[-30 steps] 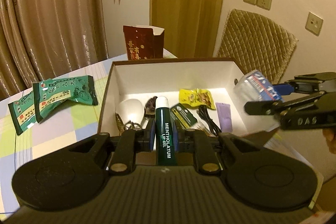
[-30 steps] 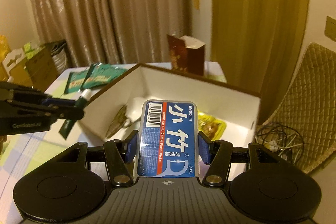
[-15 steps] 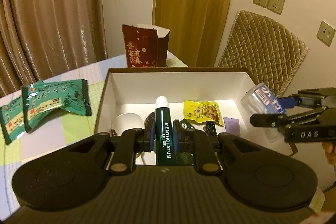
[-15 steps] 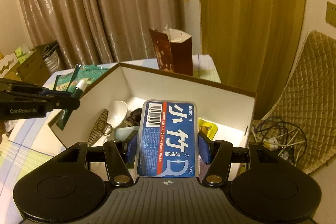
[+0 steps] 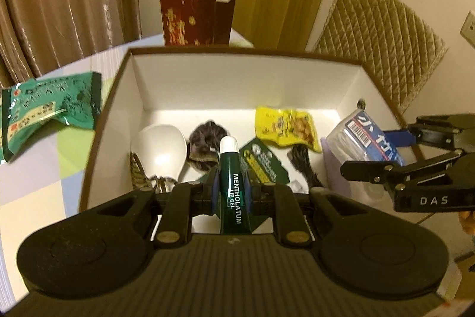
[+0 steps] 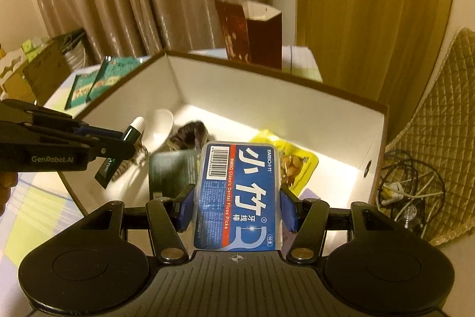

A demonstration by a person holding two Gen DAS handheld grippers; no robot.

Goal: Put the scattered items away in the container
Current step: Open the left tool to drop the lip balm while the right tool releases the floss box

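Observation:
An open cardboard box with white inside walls stands on the table; it also shows in the right wrist view. My left gripper is shut on a dark green lip gel tube and holds it over the box's near edge. My right gripper is shut on a blue dental floss pick case and holds it above the box's right side. Inside lie a white spoon, a dark hair tie, a yellow snack packet, a green card and a black cord.
Green snack packets lie on the checked tablecloth left of the box. A dark red paper bag stands behind the box. A quilted chair is at the right, with cables on the floor. Curtains hang behind.
Both grippers have moved forward and tilted down over the box with their items still held. The box now fills more of both views.

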